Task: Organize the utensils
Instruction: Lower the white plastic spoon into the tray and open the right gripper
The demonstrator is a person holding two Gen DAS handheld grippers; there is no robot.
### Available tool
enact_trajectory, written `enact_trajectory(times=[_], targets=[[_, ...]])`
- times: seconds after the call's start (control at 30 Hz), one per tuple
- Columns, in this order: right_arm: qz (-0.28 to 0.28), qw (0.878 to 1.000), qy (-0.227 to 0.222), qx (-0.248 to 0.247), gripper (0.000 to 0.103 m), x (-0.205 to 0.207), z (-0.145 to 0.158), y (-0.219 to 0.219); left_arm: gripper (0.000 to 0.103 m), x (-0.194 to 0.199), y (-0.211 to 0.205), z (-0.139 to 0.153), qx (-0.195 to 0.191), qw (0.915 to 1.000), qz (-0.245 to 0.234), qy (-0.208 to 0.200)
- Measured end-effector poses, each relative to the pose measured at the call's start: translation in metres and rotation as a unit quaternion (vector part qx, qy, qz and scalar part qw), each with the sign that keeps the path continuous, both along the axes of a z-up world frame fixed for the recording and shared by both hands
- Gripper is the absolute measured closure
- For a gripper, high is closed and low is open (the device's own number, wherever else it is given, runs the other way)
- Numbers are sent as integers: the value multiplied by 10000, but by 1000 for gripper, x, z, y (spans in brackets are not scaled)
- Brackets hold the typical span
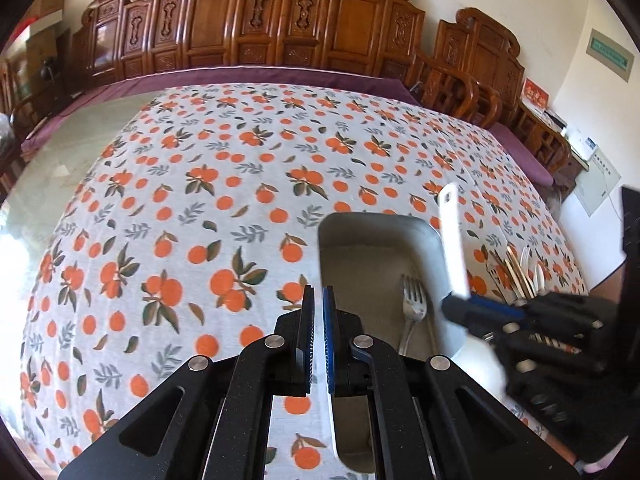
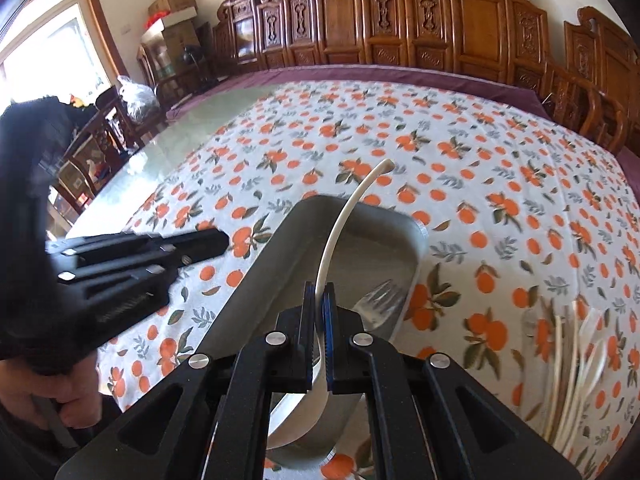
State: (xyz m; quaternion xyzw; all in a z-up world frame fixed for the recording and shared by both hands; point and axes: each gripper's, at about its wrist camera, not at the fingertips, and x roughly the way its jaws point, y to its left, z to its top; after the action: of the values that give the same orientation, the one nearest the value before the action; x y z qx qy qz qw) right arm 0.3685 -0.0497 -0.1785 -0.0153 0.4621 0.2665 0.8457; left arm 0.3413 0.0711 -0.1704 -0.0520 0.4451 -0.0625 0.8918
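The white plastic spoon is pinched low on its handle between the blue-padded fingers of the right gripper, its thin, smooth handle curving up and away to a rounded tip, its pale bowl showing below the jaws; it hangs over the grey tray. From the left wrist view the same spoon appears as a flat white strip with a small hole near its end, rising tilted from the right gripper above the tray's right rim. The tray is a shallow rectangular dish with rounded corners and a matte grey surface, and a shiny metal fork lies inside it, tines pointing to the far end. The left gripper hovers just left of the tray's near left edge, its ribbed pads pressed nearly together with nothing between them, well apart from the spoon. In the right wrist view the left gripper reaches in from the left, held by a hand. To the right of the tray lies a blurred cluster of utensils, pale and slender, on a tablecloth of white woven fabric printed with oranges and grey-green leaves. Beyond stand carved wooden chairs, glossy brown, along the table's far side.
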Motion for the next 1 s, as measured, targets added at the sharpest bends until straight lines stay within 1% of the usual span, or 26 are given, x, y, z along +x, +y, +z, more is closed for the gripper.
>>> enact_trajectory(times=[0.13,0.23,0.27,0.43,0.57,0.63,0.7,0.73,0.83,0.9,1.0], targets=[[5,9998,195,-24,97,1,-16,9,100,-1,4,1,0,10000,35,-37],[-17,9997,231,45,93,1,-20,7,100,-3,3,3,3,10000,32,-55],[-36,9997,218,58,90,0,-20,5,100,-3,2,3,10,10000,23,-64],[-161,9994,145,269,90,-3,-8,-17,100,-4,-8,5,26,9999,-77,-80],[-220,9996,-118,166,90,-16,9,-42,99,-7,-23,7,7,9997,-234,-121],[-334,9991,-231,122,90,-24,17,-64,93,-10,-35,10,16,9993,-344,-176],[-462,9984,-317,42,90,-30,22,-85,80,-13,-44,12,32,9989,-421,-223],[-569,9977,-362,-18,90,-33,24,-100,78,-14,-50,13,28,9986,-476,-246],[-822,9955,-447,-155,90,-41,25,-133,66,-18,-66,15,-23,9976,-642,-272],[-993,9936,-479,-248,90,-45,24,-156,56,-20,-77,16,-9,9968,-738,-306],[-1229,9907,-478,-334,90,-51,20,-186,49,-24,-92,18,20,9957,-865,-328]])
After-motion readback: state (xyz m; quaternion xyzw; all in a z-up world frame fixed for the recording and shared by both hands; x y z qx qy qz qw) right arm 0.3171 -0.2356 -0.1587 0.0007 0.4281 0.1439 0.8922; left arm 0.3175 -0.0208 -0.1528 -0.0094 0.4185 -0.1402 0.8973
